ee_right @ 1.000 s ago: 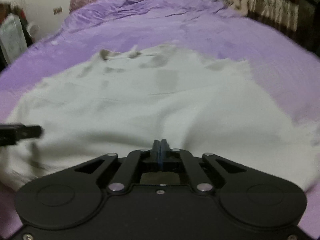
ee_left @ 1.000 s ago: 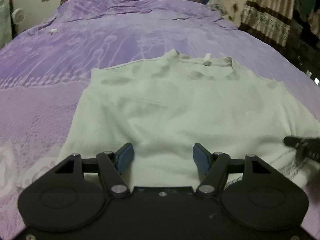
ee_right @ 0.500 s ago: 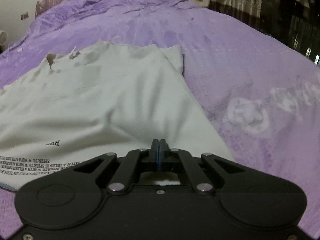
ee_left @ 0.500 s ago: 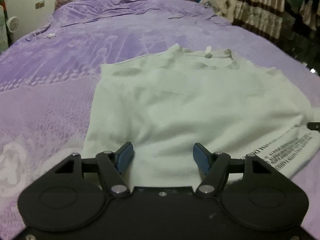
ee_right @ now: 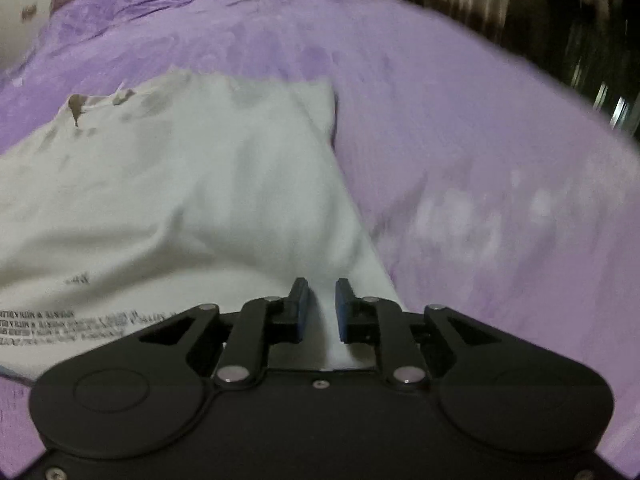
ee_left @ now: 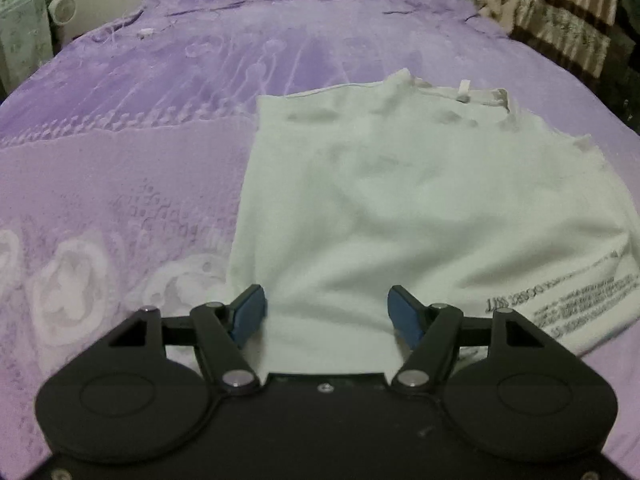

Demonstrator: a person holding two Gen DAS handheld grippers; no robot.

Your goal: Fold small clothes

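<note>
A white T-shirt [ee_left: 420, 200] lies back side up on the purple bed cover [ee_left: 140, 140], collar label [ee_left: 464, 90] at the far end. Its near right corner is turned over and shows mirrored black print [ee_left: 580, 300]. My left gripper [ee_left: 326, 300] hangs open and wide over the shirt's near left edge, with cloth below the pads but not pinched. In the right wrist view the shirt [ee_right: 180, 200] fills the left half and the print [ee_right: 60, 324] sits at the near left. My right gripper [ee_right: 322, 292] is at the shirt's near right edge; its jaws are opening, with a narrow gap showing cloth beneath.
The purple cover [ee_right: 460, 140] runs on to the right of the shirt. A striped brown blanket [ee_left: 568, 20] and dark furniture stand past the bed's right side. A small white fan [ee_left: 62, 10] sits off the far left corner. A small white scrap [ee_left: 145, 33] lies far up the bed.
The right gripper travelled from the shirt's middle to its right edge, and its shut jaws have parted. The printed corner came into view. The left gripper shifted leftward; the shirt sits further right in its view.
</note>
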